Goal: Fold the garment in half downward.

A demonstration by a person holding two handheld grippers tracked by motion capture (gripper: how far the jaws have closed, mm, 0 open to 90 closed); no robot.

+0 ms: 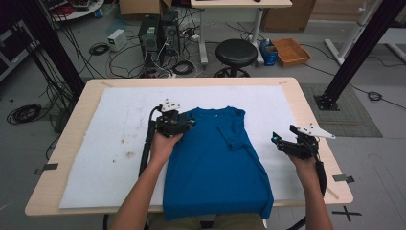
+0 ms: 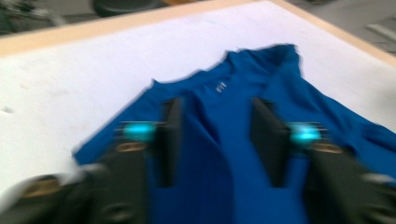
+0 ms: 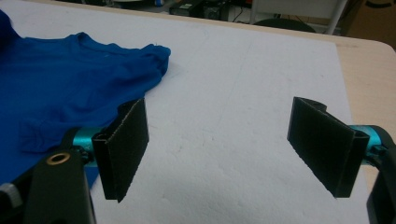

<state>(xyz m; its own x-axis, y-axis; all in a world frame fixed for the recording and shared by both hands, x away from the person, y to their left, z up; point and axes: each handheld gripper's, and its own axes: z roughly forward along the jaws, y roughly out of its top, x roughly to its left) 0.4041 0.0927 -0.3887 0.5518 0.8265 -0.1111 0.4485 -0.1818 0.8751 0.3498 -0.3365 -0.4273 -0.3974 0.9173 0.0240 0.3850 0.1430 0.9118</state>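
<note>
A blue T-shirt (image 1: 215, 158) lies partly folded on the white-covered tabletop (image 1: 119, 124). The left claw (image 1: 187, 123) hovers open over its collar end. The right claw (image 1: 277, 140) gapes wide beside it, gripping nothing.

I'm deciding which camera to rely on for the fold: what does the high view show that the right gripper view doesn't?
High view: both tools, the left tool at the shirt's collar end, the right tool off the cloth, and the hem hanging over the table's near edge. Right gripper view: its jaws wide apart over the white mat. Both: the blue T-shirt.
</note>
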